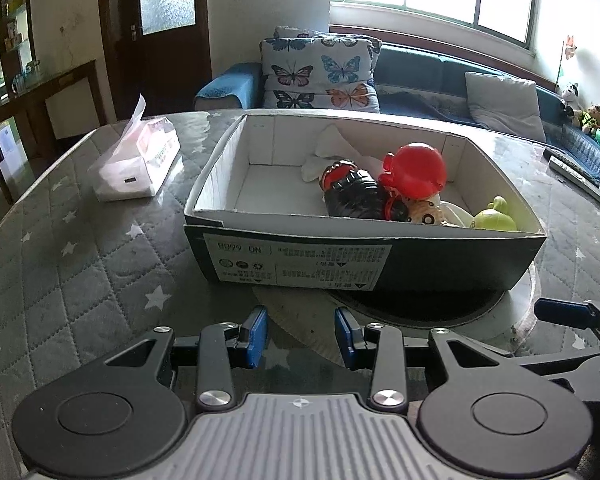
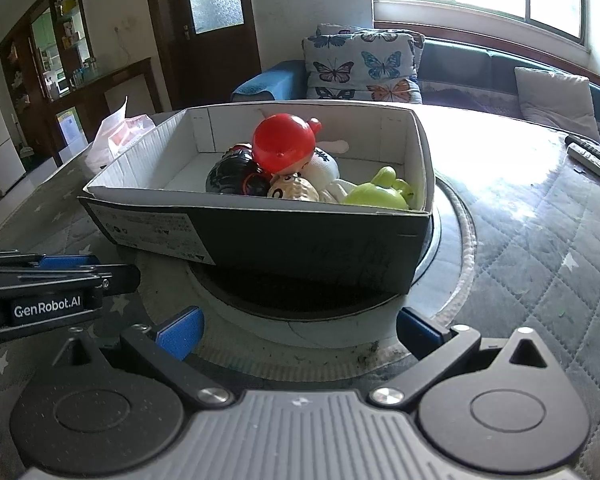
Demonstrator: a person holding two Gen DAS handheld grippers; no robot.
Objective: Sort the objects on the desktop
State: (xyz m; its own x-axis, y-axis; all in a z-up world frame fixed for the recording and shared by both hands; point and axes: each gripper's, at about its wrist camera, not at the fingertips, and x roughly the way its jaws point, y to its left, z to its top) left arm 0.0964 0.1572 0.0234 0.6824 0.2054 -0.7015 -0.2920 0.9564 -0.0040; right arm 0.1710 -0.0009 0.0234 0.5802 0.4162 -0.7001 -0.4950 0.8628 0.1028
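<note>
Toys sit heaped in the box's right end, dead ahead of the right gripper, jaws spread and empty; left gripper, released, faces the box's left.

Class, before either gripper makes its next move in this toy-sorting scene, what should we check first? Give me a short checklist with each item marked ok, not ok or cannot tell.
1. Left gripper empty, fingers apart: ok.
2. Right gripper empty, wide open: ok.
3. Shoe box sits flat on the round turntable, open top facing up: ok.
4. Toys lie inside the box: red toy, black toy, green toy: ok.
5. Items left on the table to sort: tissue pack and remote are out there; whether they belong in the box: cannot tell.
6. The two grippers are close side by side; clearance for a move: cannot tell.
</note>
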